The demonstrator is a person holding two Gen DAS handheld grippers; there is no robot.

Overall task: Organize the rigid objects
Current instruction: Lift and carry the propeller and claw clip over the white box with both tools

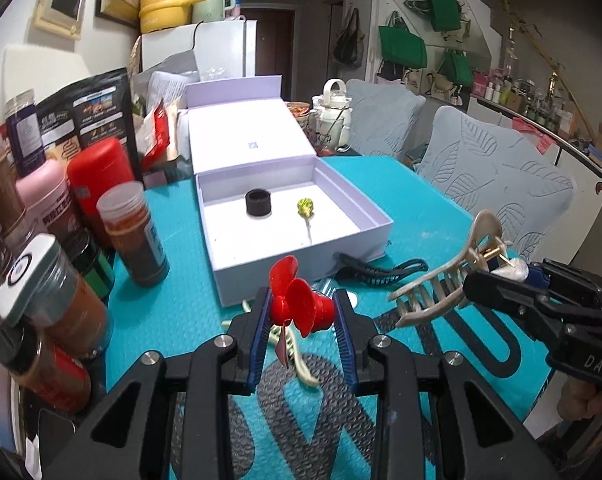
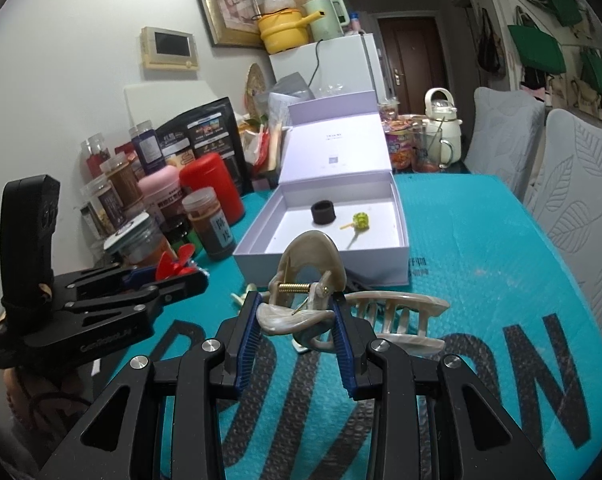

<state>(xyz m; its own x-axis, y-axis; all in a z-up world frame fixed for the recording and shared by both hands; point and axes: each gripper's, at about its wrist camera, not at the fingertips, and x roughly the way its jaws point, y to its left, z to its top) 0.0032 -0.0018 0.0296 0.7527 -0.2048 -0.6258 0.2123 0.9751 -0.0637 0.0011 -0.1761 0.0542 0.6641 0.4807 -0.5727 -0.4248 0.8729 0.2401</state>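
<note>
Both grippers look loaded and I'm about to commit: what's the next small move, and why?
Probably carry both forward over the open white box and release inside. The left gripper is shut on the red propeller, the right gripper on the beige hair claw, both lifted off the teal mat. The box already holds a black ring and a green-headed stick, with bare floor left.

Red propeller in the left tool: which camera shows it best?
Left wrist view: the red propeller sits centred and close between the left tool pads, blades fully visible. The right wrist view shows only blade tips behind that tool's fingers.
</note>
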